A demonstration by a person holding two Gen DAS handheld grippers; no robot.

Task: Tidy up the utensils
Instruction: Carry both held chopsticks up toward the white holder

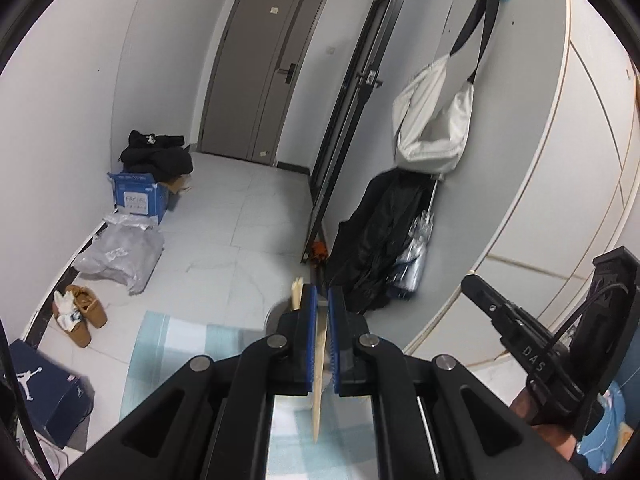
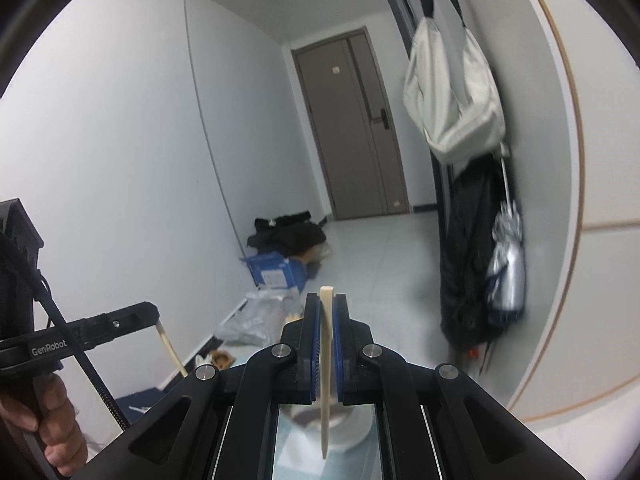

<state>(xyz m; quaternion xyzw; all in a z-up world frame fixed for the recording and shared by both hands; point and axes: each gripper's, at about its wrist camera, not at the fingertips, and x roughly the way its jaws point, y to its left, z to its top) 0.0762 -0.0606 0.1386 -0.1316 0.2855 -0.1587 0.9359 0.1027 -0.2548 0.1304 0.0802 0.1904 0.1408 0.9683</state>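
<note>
- My left gripper [image 1: 322, 300], low in centre frame, is clamped on one pale chopstick [image 1: 319, 384].
- My right gripper [image 2: 327, 308] pinches a second chopstick [image 2: 326, 380] upright at lower centre.
- Only the left wrist view shows two tan shoes [image 1: 86, 314], lower left.
- Only the right wrist view shows a hand [image 2: 48, 420], bottom left.

tool [image 1: 322, 300]: black linkage | blue pads | silver screws | "GenRobot" lettering

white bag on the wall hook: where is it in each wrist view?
Left wrist: white bag upper right of centre, hanging by black straps above a dark coat.
Right wrist: white bag upper right, above the same coat.
Shared landmark: the grey door at the far end of the hall.
</note>
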